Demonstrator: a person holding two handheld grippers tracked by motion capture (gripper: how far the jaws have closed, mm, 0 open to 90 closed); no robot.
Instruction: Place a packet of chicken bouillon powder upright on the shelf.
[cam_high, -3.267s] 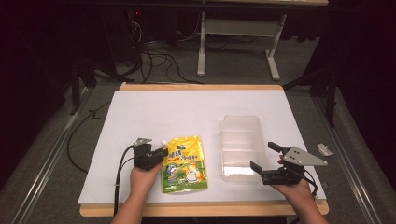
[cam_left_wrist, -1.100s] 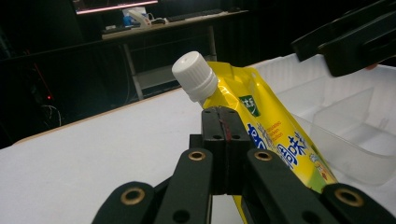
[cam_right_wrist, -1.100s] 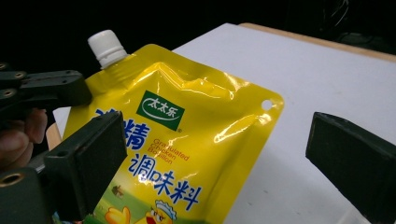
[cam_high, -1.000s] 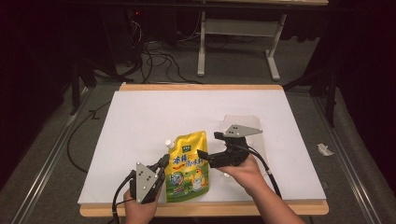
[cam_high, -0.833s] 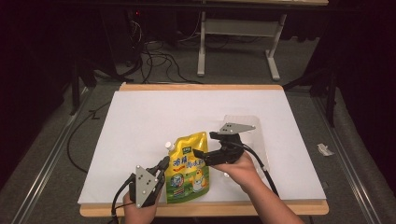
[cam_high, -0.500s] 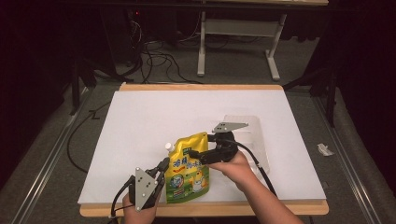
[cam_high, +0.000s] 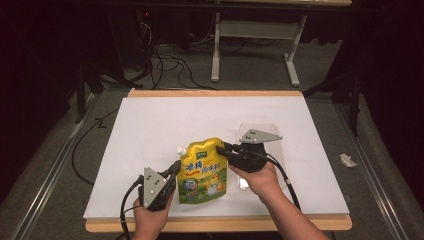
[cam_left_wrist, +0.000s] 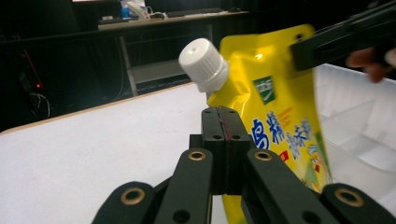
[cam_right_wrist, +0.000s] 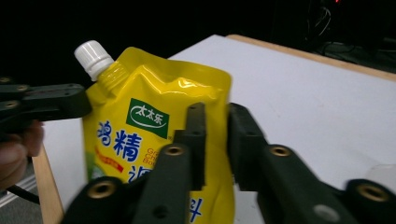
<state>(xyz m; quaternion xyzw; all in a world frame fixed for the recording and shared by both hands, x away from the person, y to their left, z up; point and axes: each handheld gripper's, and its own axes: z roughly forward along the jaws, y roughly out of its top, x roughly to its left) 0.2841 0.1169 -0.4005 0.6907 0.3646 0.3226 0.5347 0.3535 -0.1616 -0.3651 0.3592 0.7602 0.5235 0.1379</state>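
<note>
Pouch: glossy yellow stand-up pouch (cam_high: 204, 172) with white screw cap (cam_high: 180, 150), held upright above the white table sheet (cam_high: 165, 125), near the front edge.
Left gripper (cam_high: 172, 169): jaws pressed together on the pouch's left edge, below the cap.
Right gripper (cam_high: 223, 148): jaws have just been closing, now narrow, pinching the pouch's upper right edge.
Container: clear plastic tray (cam_high: 272, 150), just right of the pouch, behind the right hand (cam_high: 257, 177).

Glossy yellow plastic pouch (cam_high: 204, 170), matt white table sheet (cam_high: 165, 120), clear plastic box (cam_high: 272, 137).
</note>
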